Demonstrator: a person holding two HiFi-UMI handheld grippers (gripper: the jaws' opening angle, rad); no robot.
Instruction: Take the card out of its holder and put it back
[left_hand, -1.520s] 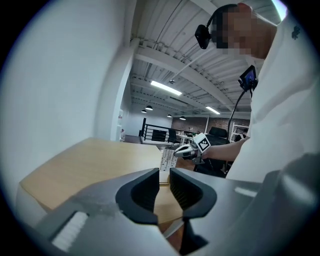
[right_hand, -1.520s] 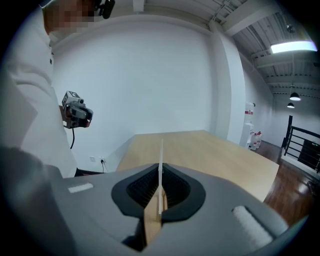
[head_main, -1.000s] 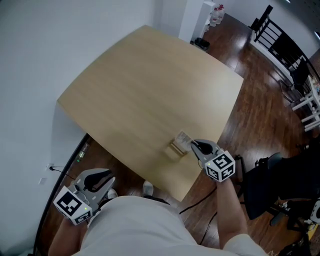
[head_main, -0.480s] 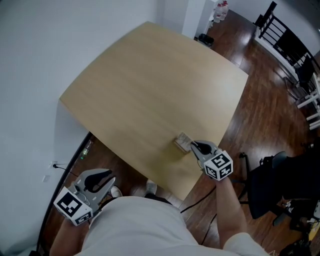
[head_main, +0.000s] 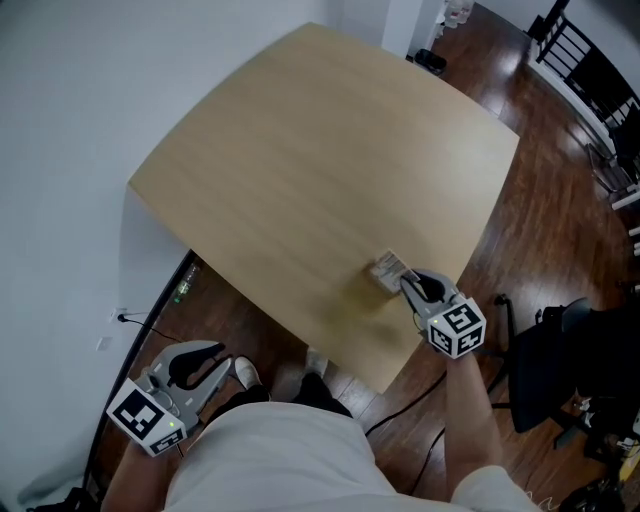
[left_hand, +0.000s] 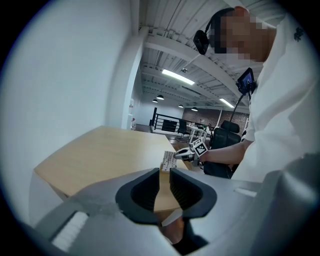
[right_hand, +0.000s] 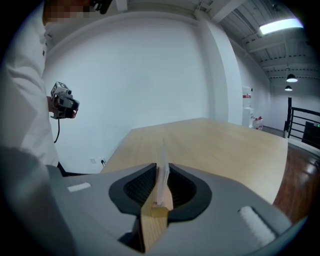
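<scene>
We find the right tongs (right_hand: 161, 181) opening and the left tongs (left_hand: 164, 186) narrowly spread with nothing between them, held low, clear of the large pale wooden worktop (head_main: 320, 150). Near that worktop's right-hand corner sits the small light wooden block holder (right_hand: 154, 224), between the right tongs. The thin white card (right_hand: 162, 167) stands upright in its slot, with the pads just beside its faces.

Wide room over the table (head_main: 300, 160), open to a reach from the near and right sides. Hemmed in on the left by the white wall (head_main: 70, 120). Blocked near the right edge by the upright card (head_main: 390, 266) in its holder (right_hand: 154, 225), with the right gripper (head_main: 405, 282) close behind, jaws opening, card between them. Crowded beyond that edge by a dark chair (head_main: 560, 360).
</scene>
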